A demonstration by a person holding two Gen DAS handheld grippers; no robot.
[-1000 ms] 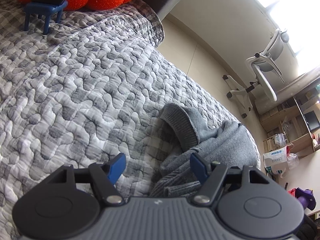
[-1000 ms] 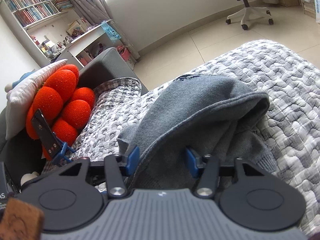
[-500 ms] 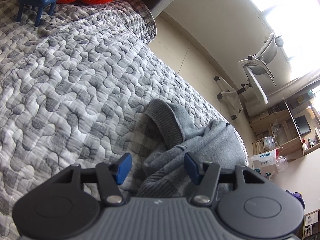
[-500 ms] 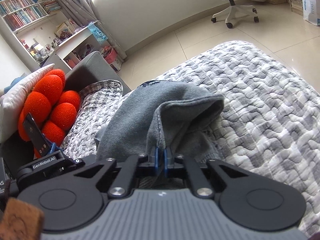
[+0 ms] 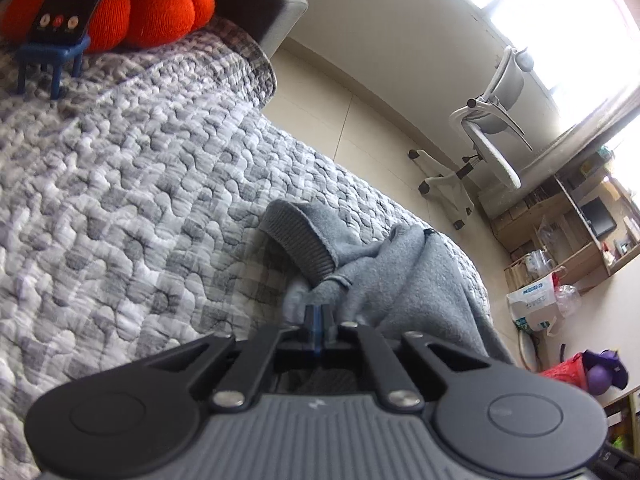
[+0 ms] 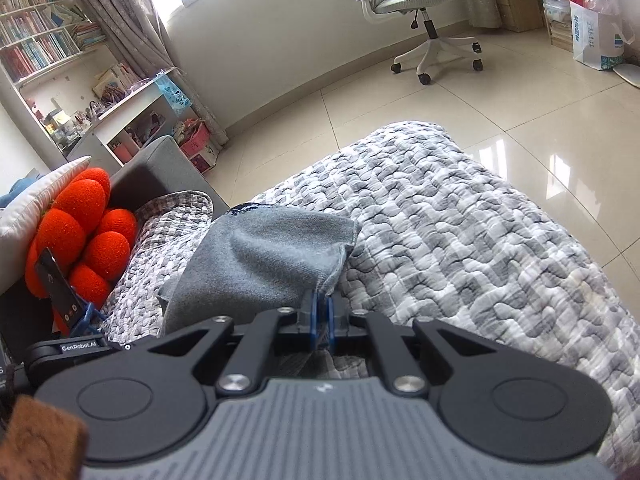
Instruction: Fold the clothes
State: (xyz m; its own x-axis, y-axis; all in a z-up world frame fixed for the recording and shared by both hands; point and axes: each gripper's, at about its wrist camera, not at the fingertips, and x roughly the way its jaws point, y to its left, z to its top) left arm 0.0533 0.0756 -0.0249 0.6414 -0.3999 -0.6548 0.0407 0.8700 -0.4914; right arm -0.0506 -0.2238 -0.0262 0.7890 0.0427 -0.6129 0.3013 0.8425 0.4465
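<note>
A grey sweater (image 5: 404,280) lies bunched on a grey-and-white quilt (image 5: 120,200). In the left wrist view its ribbed cuff (image 5: 296,236) curls up just ahead of my left gripper (image 5: 318,316), which is shut on a fold of the sweater's fabric. In the right wrist view the same sweater (image 6: 260,268) is lifted and stretched between the quilt (image 6: 460,240) and my right gripper (image 6: 320,312), whose blue pads pinch its lower edge. A dark neck label (image 6: 244,209) shows at the sweater's far end.
An orange knitted cushion (image 6: 80,232) and a phone on a small blue stand (image 5: 52,40) sit at the head of the bed. A white office chair (image 6: 416,8) stands on the tiled floor. Shelves (image 5: 568,232) and a paper bag (image 6: 596,36) line the walls.
The left gripper went from open around the sweater to shut on its fabric. The right gripper shut on the edge earlier and has since lifted it, pulling the sweater taut.
</note>
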